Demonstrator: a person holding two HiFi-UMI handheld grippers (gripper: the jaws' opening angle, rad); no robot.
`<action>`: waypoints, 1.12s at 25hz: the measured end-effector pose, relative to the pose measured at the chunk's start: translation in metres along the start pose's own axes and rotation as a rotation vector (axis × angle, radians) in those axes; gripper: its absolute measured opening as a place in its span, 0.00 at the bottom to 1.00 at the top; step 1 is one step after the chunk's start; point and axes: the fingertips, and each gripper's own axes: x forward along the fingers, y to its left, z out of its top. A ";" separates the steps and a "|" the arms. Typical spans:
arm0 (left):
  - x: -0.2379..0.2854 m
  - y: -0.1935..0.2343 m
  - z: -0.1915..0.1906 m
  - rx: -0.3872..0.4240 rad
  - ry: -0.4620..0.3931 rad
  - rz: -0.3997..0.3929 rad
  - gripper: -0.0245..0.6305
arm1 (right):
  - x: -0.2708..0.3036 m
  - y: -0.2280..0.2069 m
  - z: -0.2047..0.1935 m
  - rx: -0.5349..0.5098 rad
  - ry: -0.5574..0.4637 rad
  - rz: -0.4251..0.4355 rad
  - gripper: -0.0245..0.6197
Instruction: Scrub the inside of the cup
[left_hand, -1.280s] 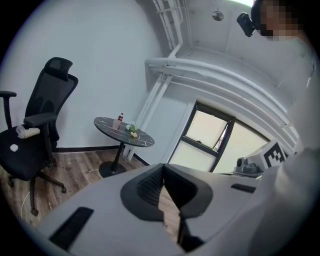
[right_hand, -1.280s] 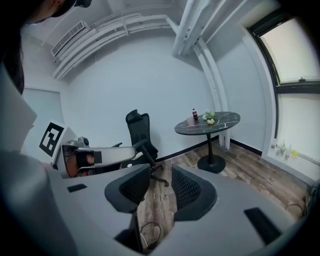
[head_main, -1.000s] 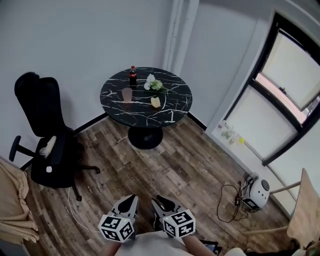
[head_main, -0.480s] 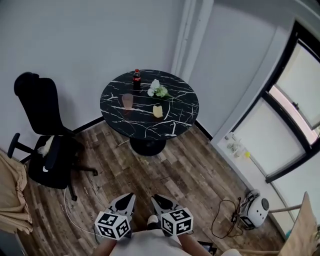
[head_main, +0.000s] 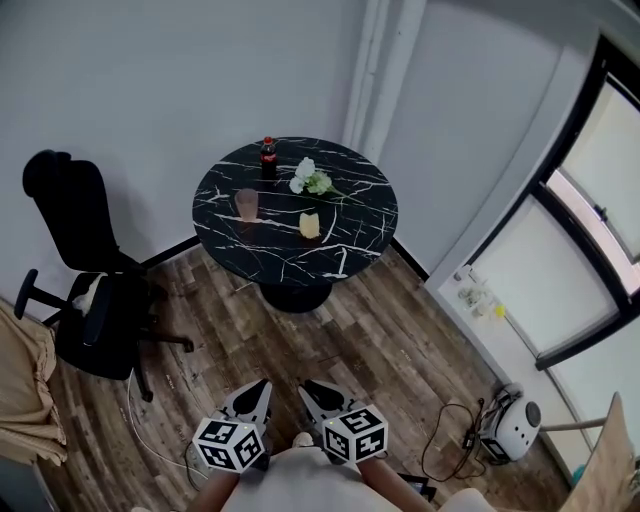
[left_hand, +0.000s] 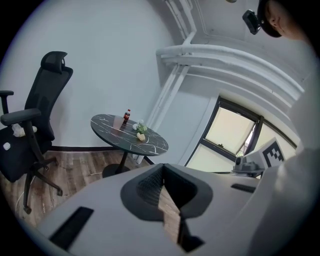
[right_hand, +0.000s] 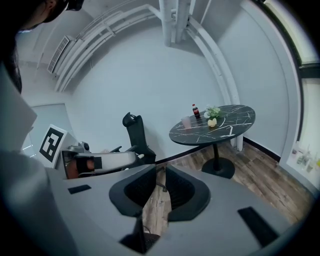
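Note:
A pinkish translucent cup (head_main: 247, 203) stands upright on the round black marble table (head_main: 345, 255), far across the floor from me. A yellow sponge (head_main: 311, 225) lies to its right. Both grippers hang close to my body, well short of the table. My left gripper (head_main: 256, 396) is shut and empty; along its jaws (left_hand: 162, 167) I see the cup (left_hand: 117, 122) in the distance. My right gripper (head_main: 312, 392) has just narrowed to a slim gap with nothing in it (right_hand: 160, 172); its view shows the cup (right_hand: 186, 122) and sponge (right_hand: 212, 122).
A cola bottle (head_main: 268, 155) and white flowers (head_main: 312, 180) share the tabletop. A black office chair (head_main: 90, 300) stands left of the table on the wood floor. Beige cloth (head_main: 25, 390) hangs at far left. A small white appliance with a cable (head_main: 512, 425) sits by the window at right.
I have stepped a little nearer the table, which now looks slightly larger. Both grippers travelled with me, still low by my body and pointing at the table.

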 end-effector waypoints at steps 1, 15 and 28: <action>0.002 0.001 0.002 -0.014 -0.003 0.000 0.05 | 0.000 -0.003 0.001 -0.003 0.000 -0.005 0.14; 0.035 0.015 0.014 -0.048 0.006 -0.019 0.05 | 0.010 -0.034 0.010 0.025 0.007 -0.051 0.14; 0.098 0.056 0.062 -0.084 0.003 -0.078 0.05 | 0.064 -0.069 0.050 0.016 0.025 -0.134 0.14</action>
